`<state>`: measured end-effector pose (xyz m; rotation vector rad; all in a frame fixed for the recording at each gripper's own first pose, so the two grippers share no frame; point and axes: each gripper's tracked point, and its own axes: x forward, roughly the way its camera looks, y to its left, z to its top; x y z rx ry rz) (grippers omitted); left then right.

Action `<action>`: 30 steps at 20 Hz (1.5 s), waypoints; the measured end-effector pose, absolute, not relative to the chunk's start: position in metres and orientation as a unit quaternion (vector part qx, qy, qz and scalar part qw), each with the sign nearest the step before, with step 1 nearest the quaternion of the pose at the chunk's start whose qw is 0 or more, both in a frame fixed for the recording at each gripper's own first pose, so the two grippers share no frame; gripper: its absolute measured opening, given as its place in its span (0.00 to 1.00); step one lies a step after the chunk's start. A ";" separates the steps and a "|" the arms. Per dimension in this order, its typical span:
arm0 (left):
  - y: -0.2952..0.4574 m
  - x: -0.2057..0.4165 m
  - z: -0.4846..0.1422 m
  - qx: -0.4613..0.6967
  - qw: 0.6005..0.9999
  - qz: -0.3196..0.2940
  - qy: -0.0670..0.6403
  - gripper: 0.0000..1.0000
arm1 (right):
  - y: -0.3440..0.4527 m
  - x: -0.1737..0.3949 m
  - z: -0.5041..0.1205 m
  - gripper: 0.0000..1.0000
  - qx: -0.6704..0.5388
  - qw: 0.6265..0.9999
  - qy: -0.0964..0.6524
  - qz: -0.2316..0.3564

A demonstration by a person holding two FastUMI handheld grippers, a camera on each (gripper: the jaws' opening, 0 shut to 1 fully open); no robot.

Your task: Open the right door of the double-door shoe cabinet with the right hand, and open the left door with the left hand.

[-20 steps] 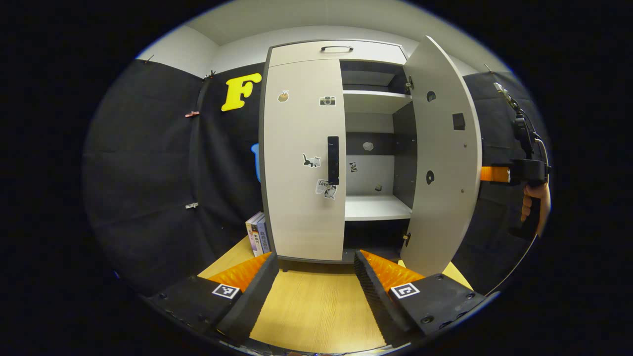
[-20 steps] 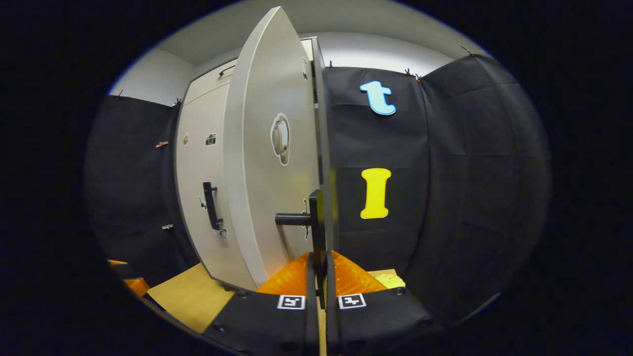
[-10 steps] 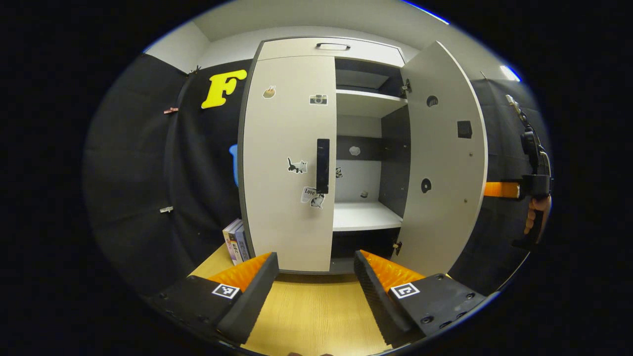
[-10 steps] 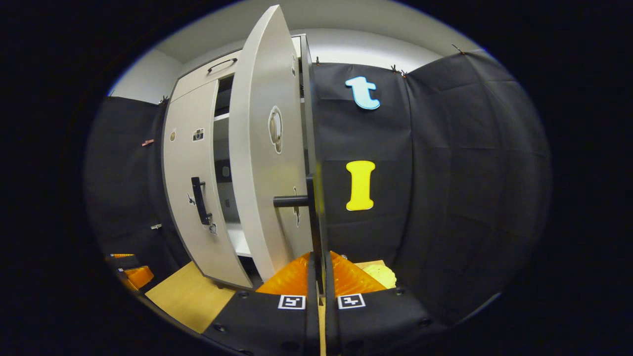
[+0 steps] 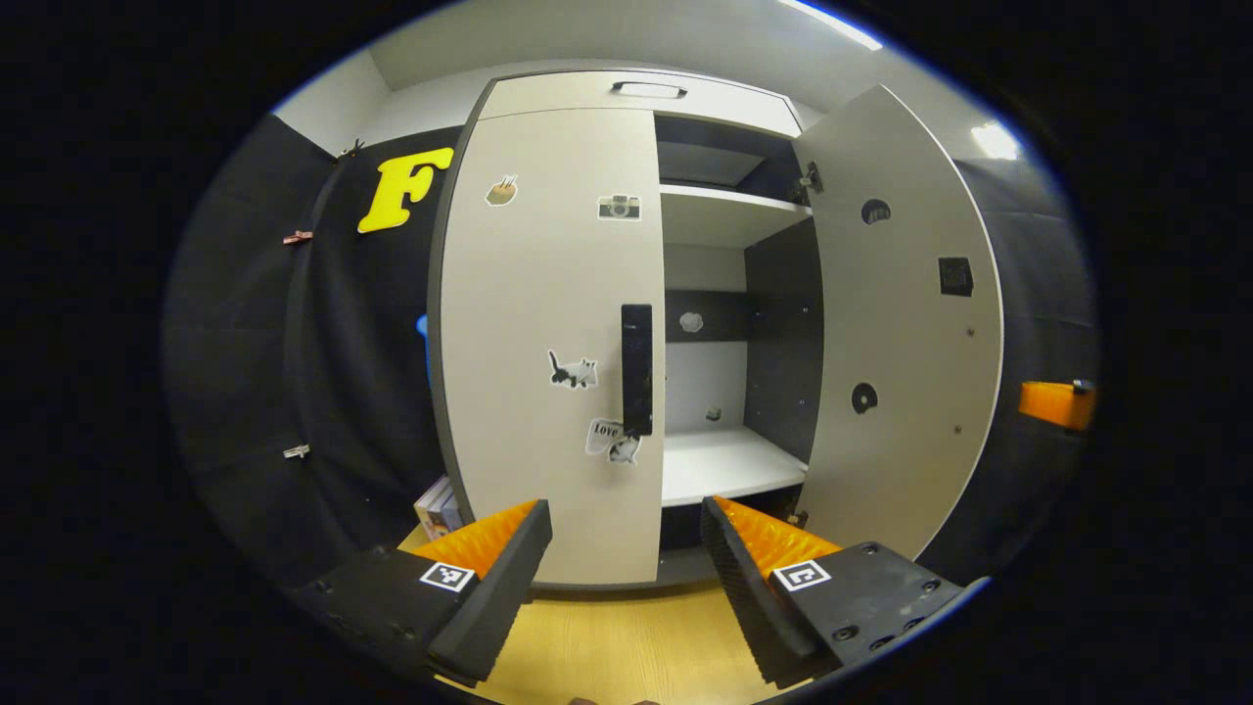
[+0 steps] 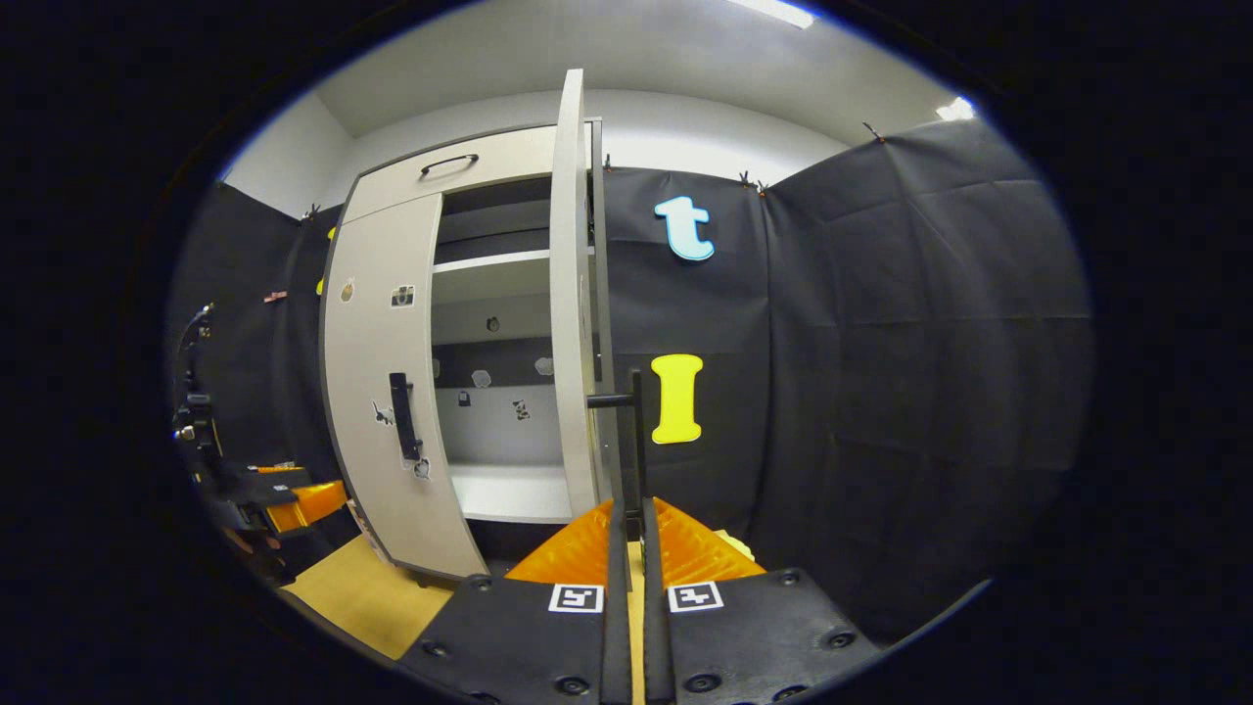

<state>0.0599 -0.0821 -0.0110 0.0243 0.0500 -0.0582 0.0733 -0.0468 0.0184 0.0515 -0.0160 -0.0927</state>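
Pinching the right door's handle (image 6: 636,431) in our right gripper (image 6: 634,519), door (image 5: 901,323) swung wide of the shoe cabinet (image 5: 626,93), we risk overstraining hinges; left gripper (image 5: 622,548), fingers spread, could miss the closed left door's handle (image 5: 636,367).

Lit evenly from overhead by ceiling strip lights (image 5: 994,140), blown out to white glare at upper right of the left gripper view. Sharp throughout, no motion blur. Strongly bowed by fisheye distortion, the right door (image 5: 905,323) beyond the jaws curved at its outer edge. Shadowed under the upper shelf (image 5: 729,211); dimmest along the black cloth wall (image 6: 910,372) right of the jaws.
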 end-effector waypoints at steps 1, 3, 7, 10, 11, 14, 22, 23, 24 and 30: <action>-0.083 0.072 -0.002 0.012 0.999 -0.035 0.018 0.95 | -0.043 0.067 0.017 0.10 0.028 0.998 -0.013 -0.052; -0.081 0.096 0.013 0.018 0.999 -0.046 0.000 0.95 | -0.033 0.055 0.006 0.10 0.030 0.997 -0.014 -0.065; -0.078 0.137 0.022 0.035 0.998 -0.059 -0.010 0.95 | -0.007 0.042 -0.029 0.12 0.041 0.995 0.019 -0.093; -0.077 0.158 0.025 0.039 0.997 -0.070 -0.013 0.92 | 0.011 0.040 -0.053 0.25 0.043 0.993 0.039 -0.104; -0.077 0.164 0.028 0.038 0.996 -0.074 -0.017 0.93 | 0.019 0.036 -0.060 0.46 0.038 0.993 0.046 -0.104; -0.078 0.179 0.036 0.033 0.996 -0.077 -0.024 0.93 | 0.045 0.037 -0.077 0.66 0.023 0.995 0.061 -0.082; -0.093 0.217 0.035 0.021 0.998 -0.055 -0.013 0.95 | 0.092 0.060 -0.098 1.00 0.003 0.997 0.076 0.017; -0.092 0.221 0.034 0.019 0.999 -0.042 -0.011 0.93 | 0.097 0.065 -0.100 1.00 0.004 0.996 0.078 0.033; -0.090 0.224 0.031 0.015 0.999 -0.028 -0.004 0.92 | 0.098 0.067 -0.102 1.00 0.004 0.996 0.080 0.048; -0.090 0.235 0.020 0.003 1.000 0.009 0.023 0.69 | 0.087 0.087 -0.106 0.99 0.009 0.992 0.080 0.097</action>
